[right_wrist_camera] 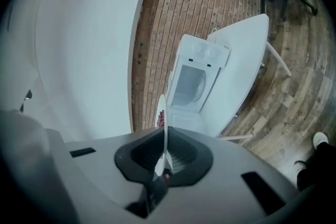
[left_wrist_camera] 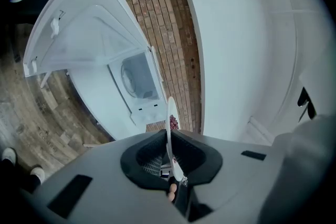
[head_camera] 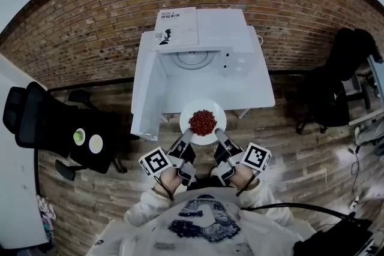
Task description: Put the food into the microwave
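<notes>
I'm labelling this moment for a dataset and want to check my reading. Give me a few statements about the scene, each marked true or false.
1. The door of the white microwave oven stands open. True.
2. The white round plate already sits inside the microwave oven. False: it is held outside, in front of the oven.
3. The left gripper and the right gripper each have their jaws closed on the plate's near rim. True.
4. The plate is empty. False: a pile of small red food pieces lies on it.
5. A white booklet lies on top of the oven. True.
</notes>
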The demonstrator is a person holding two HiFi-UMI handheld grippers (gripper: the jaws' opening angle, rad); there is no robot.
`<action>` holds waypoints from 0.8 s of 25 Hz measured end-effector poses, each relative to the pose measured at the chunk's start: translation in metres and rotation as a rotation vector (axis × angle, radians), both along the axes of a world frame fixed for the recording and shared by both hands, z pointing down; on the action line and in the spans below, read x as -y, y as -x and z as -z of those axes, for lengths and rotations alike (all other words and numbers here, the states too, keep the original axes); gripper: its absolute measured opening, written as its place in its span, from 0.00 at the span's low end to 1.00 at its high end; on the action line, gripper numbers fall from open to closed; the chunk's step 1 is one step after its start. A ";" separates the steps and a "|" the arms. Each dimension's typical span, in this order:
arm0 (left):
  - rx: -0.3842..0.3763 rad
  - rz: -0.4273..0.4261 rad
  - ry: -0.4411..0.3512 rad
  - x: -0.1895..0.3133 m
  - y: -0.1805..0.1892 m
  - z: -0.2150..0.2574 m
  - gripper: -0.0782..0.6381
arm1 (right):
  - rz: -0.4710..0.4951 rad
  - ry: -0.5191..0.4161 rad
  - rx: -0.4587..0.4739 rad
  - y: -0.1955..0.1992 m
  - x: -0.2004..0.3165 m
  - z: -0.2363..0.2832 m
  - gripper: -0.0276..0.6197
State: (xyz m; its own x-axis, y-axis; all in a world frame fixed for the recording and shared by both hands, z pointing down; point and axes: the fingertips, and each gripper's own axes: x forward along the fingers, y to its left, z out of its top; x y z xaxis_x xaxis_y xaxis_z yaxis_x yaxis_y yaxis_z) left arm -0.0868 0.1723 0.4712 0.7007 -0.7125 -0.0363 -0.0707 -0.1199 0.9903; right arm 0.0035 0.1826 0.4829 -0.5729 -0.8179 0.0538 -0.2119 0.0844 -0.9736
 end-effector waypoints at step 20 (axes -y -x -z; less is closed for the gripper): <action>0.071 0.085 -0.021 0.011 -0.055 -0.003 0.16 | 0.089 -0.017 0.041 -0.058 0.022 0.000 0.08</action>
State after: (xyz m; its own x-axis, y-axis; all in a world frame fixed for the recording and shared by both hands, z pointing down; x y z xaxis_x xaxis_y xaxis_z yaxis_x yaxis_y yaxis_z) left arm -0.0321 0.1609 0.4738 0.6393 -0.7689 -0.0039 -0.1516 -0.1309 0.9797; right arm 0.0616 0.1607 0.4829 -0.6449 -0.7641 0.0152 -0.1623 0.1175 -0.9797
